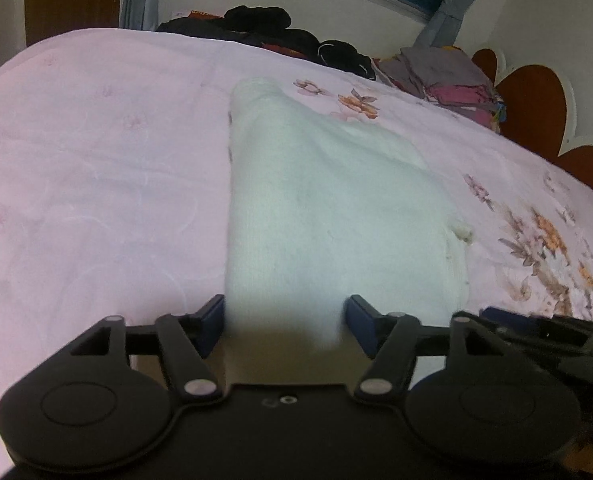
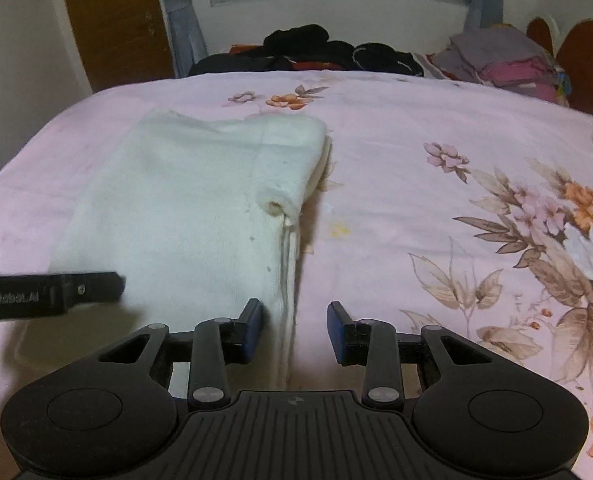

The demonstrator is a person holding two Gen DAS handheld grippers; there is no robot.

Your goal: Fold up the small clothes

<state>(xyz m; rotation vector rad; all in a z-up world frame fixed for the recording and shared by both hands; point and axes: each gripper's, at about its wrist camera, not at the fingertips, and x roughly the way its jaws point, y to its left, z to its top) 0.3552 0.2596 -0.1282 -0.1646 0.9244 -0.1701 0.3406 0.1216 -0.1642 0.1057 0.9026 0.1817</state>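
The white knit garment (image 1: pixel 320 200) lies folded lengthwise on the pink floral bedspread (image 1: pixel 96 160), near the bed's near edge, its long axis running from near to far; a dark heap of clothes (image 2: pixel 308 48) and a folded stack (image 2: pixel 508 60) sit well apart at the far side.

The left hand-held gripper (image 1: pixel 284 326) has its jaws apart, straddling the garment's near end with no pad pressing on it; the right hand-held gripper (image 2: pixel 295 330) is also parted, over the garment's layered right edge, gripping nothing.

The cloth looks soft, light and limp, likely to sag and drag its layers apart if lifted by one point; it should not slip much on the bedspread. The best hold seems the two near corners, pinching every layer together, then carrying them toward the far end.
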